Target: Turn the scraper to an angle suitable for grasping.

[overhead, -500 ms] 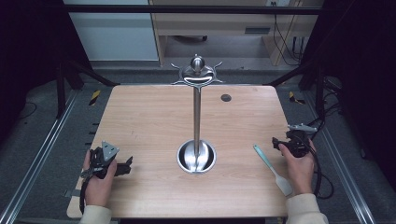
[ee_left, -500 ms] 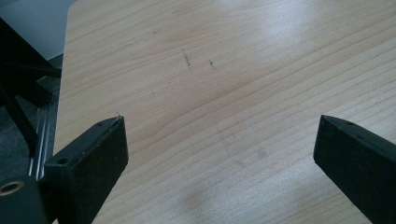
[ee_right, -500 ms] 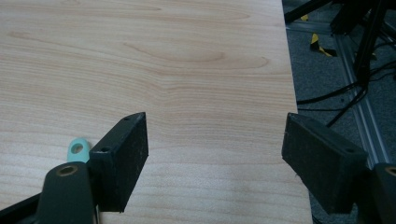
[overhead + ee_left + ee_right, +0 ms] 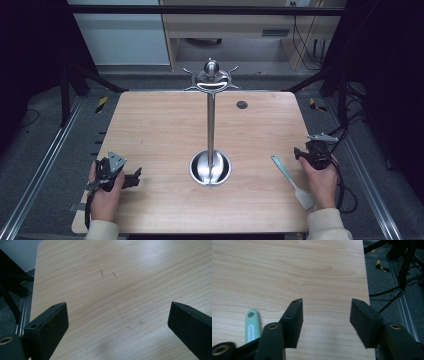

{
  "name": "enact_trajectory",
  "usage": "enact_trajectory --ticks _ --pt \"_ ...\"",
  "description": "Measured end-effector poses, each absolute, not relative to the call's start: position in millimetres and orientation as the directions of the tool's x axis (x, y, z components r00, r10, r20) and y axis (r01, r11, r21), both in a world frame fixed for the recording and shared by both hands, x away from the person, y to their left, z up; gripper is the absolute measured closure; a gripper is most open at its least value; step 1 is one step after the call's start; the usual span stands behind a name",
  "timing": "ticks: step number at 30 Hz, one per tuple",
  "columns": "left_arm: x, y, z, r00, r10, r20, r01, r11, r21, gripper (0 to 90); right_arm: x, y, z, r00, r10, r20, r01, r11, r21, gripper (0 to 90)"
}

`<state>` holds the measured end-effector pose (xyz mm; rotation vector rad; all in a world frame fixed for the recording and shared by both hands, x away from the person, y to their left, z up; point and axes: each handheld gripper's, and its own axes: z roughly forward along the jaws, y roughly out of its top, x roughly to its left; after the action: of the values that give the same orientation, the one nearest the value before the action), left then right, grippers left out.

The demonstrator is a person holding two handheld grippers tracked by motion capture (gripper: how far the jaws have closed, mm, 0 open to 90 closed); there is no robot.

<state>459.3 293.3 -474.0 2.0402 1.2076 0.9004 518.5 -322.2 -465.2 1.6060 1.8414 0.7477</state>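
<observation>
Between grippers, steel stand [image 4: 210, 125], spatula [image 4: 291, 181].

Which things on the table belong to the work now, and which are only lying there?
Belonging to the work:
- green spatula, lying flat next to the right hand-held gripper, whose jaws stand apart with nothing between them
- metal stand with hooks on top, upright mid-table, probably where it goes

Only lying there:
- small dark round spot on the table's far side

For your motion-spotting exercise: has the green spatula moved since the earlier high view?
No. The green spatula lies at the same spot, right of the stand's base.
</observation>
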Motion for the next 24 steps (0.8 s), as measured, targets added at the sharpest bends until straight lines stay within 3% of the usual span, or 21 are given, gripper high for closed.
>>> enact_trajectory --ticks 8,9,15,24 --pt "459.5 292.5 -474.6 0.359 0.899 0.252 0.496 -0.413 0.764 3.0 516.8 -318.3 -465.2 -0.167 0.984 -0.066 0.664 0.162 0.73 69.7" --pt "459.6 292.4 -474.7 0.359 0.899 0.252 0.496 -0.413 0.764 3.0 516.9 -315.8 -466.1 -0.186 0.98 -0.068 0.667 0.177 0.724 75.9" --pt "460.0 291.3 -475.2 0.364 0.895 0.257 0.497 -0.42 0.76 3.0 516.8 -306.0 -469.2 -0.262 0.962 -0.071 0.666 0.234 0.708 88.2" --pt "459.7 290.8 -475.1 0.367 0.894 0.256 0.496 -0.421 0.76 3.1 517.3 -289.5 -475.0 -0.343 0.936 -0.072 0.681 0.301 0.667 90.0"
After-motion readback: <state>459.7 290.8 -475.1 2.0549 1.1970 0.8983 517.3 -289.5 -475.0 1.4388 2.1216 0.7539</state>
